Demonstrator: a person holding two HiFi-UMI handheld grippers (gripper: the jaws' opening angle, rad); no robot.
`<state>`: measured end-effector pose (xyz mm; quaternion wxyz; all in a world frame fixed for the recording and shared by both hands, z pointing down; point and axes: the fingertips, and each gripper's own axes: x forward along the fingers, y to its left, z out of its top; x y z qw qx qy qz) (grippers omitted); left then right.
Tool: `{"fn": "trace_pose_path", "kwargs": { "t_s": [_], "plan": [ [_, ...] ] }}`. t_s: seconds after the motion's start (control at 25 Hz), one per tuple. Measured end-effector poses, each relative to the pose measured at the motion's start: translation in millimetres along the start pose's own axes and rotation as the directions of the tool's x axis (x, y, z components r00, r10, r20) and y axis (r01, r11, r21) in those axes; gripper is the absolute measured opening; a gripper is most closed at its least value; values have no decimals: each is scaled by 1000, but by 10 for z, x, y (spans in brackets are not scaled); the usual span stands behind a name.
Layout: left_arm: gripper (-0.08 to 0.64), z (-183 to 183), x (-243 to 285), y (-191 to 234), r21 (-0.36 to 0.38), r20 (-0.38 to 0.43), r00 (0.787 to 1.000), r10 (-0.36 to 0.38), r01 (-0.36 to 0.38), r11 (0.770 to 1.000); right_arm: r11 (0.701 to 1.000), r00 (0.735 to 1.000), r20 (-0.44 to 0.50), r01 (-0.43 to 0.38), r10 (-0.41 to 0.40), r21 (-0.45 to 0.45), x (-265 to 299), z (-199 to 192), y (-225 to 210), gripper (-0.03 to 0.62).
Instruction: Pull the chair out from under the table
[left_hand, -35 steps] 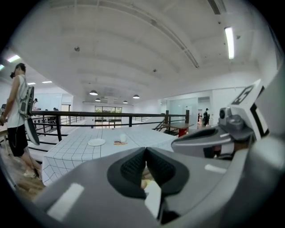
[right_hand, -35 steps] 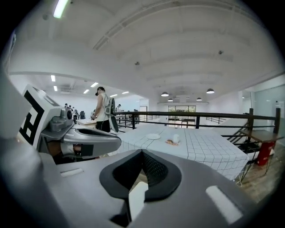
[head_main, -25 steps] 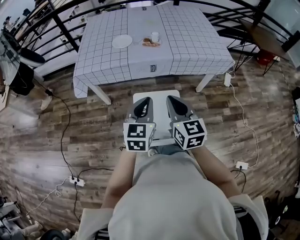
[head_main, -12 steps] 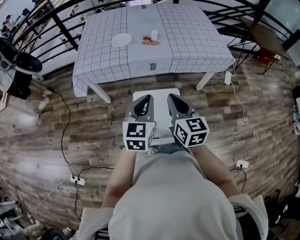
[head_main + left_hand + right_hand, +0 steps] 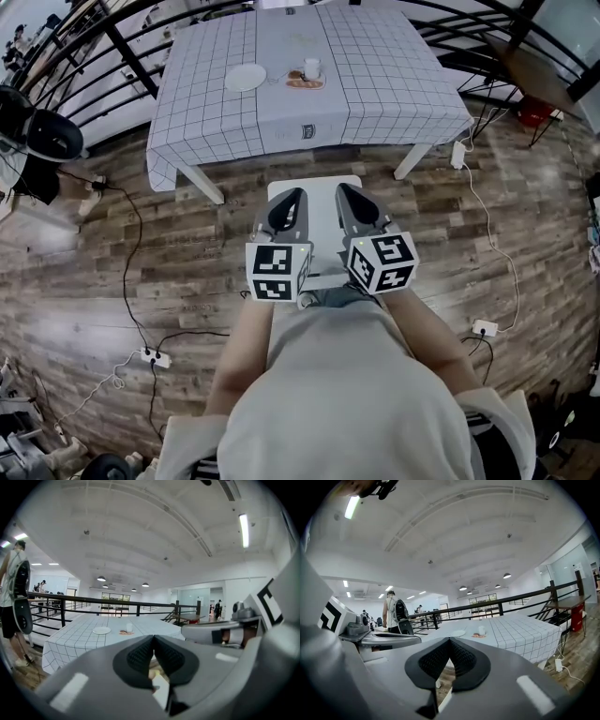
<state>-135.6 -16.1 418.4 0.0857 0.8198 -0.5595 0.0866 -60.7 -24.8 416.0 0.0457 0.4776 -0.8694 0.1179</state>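
Since a second ago the chair (image 5: 316, 202) and both grippers have kept their places; only the person with a dark backpack (image 5: 42, 136) at the picture's left edge has shifted a little. The chair's white seat stands on the wooden floor (image 5: 187, 253), clear of the table (image 5: 375, 103), with its far edge just short of the hanging checked cloth. The left gripper (image 5: 289, 199) and the right gripper (image 5: 348, 195) are side by side above the near part of the seat and point toward the table, with white seat showing between them. Whether either touches the chair cannot be told. In each gripper view the ribbed pads (image 5: 140, 656) are pressed together with nothing between them. On the table's far half sit a white plate (image 5: 245, 77) and a cup (image 5: 310, 69).
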Motion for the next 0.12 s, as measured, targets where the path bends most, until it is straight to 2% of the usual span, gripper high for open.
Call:
{"fn": "trace_pose_path", "kwargs": {
  "t_s": [0.12],
  "plan": [
    [11, 18, 27, -4, 2, 0, 1000, -4, 4, 1000, 1000, 1000, 9, -1, 1, -8, 16, 33, -2, -3]
  ]
}}
